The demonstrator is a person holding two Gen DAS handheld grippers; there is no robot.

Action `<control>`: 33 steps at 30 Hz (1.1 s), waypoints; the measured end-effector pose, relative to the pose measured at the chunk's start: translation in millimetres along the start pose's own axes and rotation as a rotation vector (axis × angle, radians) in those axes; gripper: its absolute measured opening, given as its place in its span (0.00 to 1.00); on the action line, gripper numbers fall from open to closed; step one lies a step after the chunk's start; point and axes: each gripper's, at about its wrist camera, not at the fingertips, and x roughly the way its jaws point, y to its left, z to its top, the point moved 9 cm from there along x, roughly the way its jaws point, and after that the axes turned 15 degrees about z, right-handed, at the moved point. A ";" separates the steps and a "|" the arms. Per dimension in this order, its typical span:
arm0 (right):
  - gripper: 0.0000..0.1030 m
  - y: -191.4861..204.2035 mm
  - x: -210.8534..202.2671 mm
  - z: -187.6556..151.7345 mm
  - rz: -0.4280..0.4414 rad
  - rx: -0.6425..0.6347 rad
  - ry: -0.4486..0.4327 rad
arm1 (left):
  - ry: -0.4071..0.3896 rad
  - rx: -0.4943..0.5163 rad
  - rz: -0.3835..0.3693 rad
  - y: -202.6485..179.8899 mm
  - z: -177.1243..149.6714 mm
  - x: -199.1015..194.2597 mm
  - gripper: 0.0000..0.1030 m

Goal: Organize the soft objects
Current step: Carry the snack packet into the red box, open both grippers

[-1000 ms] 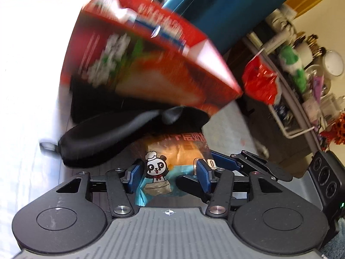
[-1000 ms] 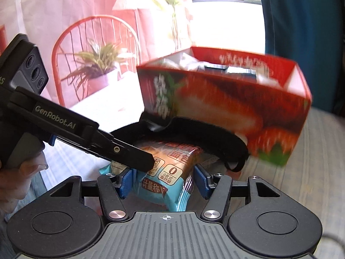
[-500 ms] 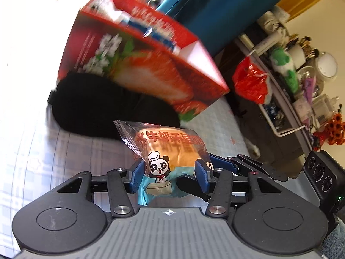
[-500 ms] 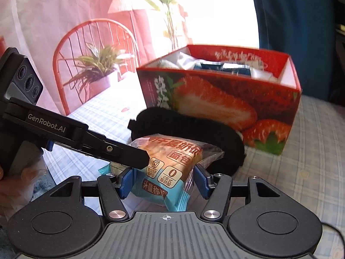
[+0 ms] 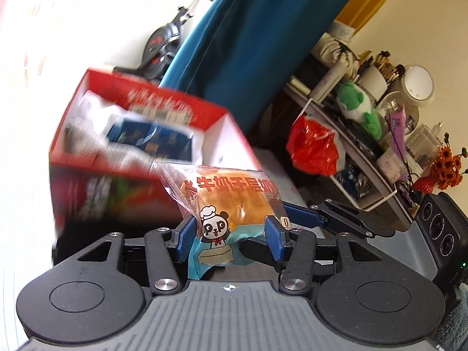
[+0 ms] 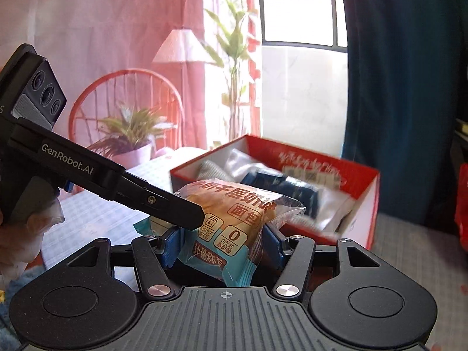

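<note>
While both grippers clamp bread packet (image 5: 231, 201), red box (image 6: 362, 201) holds soft packs (image 6: 280, 185).

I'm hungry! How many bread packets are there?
1: a clear and teal plastic packet of golden bread, pinched between both grippers, left and right, just short of the red cardboard box. Others may hide inside.

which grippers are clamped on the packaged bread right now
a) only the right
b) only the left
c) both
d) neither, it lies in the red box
c: the left gripper and the right gripper each have blue pads pressed against the packaged bread, held above the red box.
</note>
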 end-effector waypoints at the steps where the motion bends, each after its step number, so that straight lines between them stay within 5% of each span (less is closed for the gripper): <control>1: 0.53 -8.1 0.0 6.7 -0.013 -0.014 -0.005 | 0.002 0.003 -0.009 -3.0 10.0 6.2 0.51; 8: 0.53 -78.0 17.5 31.6 -0.066 -0.044 0.003 | 0.020 0.081 -0.004 -18.4 60.5 61.4 0.51; 15: 0.53 -133.5 60.8 14.2 -0.059 0.005 0.060 | 0.121 0.082 0.067 -12.0 73.2 123.5 0.47; 22: 0.53 -153.7 91.2 -9.5 -0.080 -0.016 0.175 | 0.220 0.055 0.115 -1.1 66.9 162.7 0.40; 33: 0.53 -165.4 74.1 -4.4 -0.074 0.030 0.170 | 0.297 0.086 0.151 -8.0 64.5 190.9 0.43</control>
